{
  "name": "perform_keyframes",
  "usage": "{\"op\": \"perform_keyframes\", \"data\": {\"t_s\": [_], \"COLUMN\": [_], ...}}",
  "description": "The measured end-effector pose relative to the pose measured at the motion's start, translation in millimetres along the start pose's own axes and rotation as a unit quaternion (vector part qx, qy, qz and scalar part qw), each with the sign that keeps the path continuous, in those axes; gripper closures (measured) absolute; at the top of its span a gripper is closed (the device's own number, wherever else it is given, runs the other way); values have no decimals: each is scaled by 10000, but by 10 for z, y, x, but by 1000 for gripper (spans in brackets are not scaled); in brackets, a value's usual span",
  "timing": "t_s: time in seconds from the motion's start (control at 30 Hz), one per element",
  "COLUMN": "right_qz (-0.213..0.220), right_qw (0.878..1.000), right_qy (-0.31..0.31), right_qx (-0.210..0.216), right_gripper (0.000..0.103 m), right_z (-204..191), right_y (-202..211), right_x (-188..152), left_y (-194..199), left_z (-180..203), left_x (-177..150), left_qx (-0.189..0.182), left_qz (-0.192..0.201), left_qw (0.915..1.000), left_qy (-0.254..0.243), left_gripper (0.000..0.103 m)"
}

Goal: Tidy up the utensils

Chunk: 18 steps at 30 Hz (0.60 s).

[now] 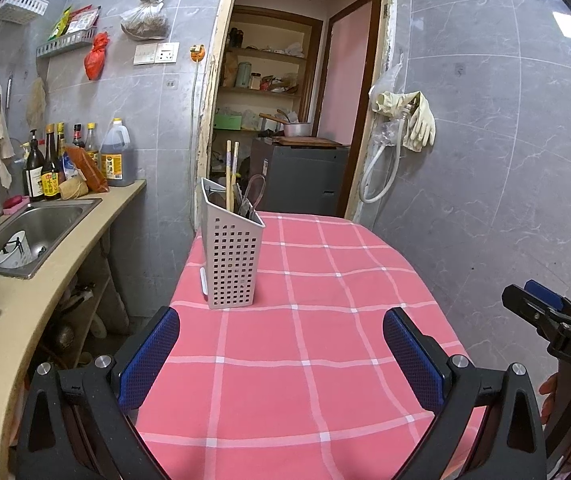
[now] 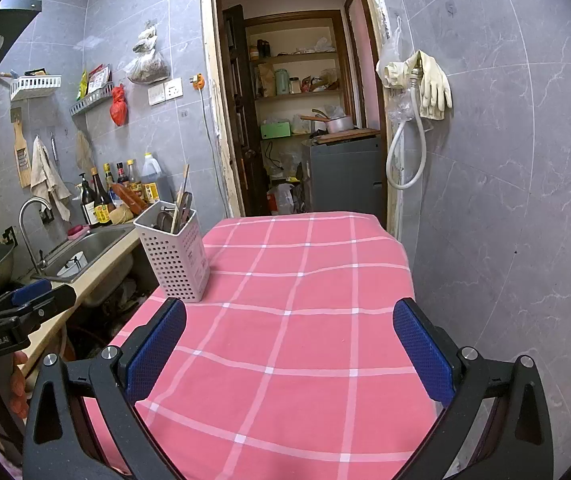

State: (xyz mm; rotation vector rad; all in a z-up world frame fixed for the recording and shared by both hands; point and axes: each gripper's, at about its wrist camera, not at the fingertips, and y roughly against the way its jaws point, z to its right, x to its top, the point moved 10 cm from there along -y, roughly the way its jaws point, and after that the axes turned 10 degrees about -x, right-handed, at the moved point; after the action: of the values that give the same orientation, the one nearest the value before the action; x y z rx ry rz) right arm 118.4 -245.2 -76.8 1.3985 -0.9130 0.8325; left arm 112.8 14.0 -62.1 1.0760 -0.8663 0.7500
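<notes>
A grey perforated utensil holder (image 1: 231, 258) stands upright at the far left of the pink checked tablecloth (image 1: 317, 360). It holds wooden chopsticks (image 1: 231, 172) and metal utensils (image 1: 251, 196). It also shows in the right wrist view (image 2: 177, 256) by the table's left edge. My left gripper (image 1: 281, 332) is open and empty, above the near part of the table, short of the holder. My right gripper (image 2: 289, 324) is open and empty above the cloth, to the holder's right. Each gripper appears at the edge of the other's view.
A counter with a steel sink (image 1: 33, 224) and sauce bottles (image 1: 57, 164) runs along the left. A doorway (image 1: 285, 92) to a pantry with shelves lies behind the table. Grey tiled wall with rubber gloves (image 1: 417, 116) stands at right.
</notes>
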Motion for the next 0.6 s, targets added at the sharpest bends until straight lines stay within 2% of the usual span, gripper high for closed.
{"op": "perform_keyframes", "data": {"t_s": [0.6], "right_qz": [-29], "right_qw": [10000], "right_qy": [13], "right_qx": [0], "right_gripper": [1], "right_z": [-37], "right_y": [-9], "right_x": [-77], "left_y": [19], "left_z": [-58], "left_x": [-32], "left_qx": [16], "left_qz": [0], "left_qw": [10000], "left_qy": [36], "left_gripper": [1]}}
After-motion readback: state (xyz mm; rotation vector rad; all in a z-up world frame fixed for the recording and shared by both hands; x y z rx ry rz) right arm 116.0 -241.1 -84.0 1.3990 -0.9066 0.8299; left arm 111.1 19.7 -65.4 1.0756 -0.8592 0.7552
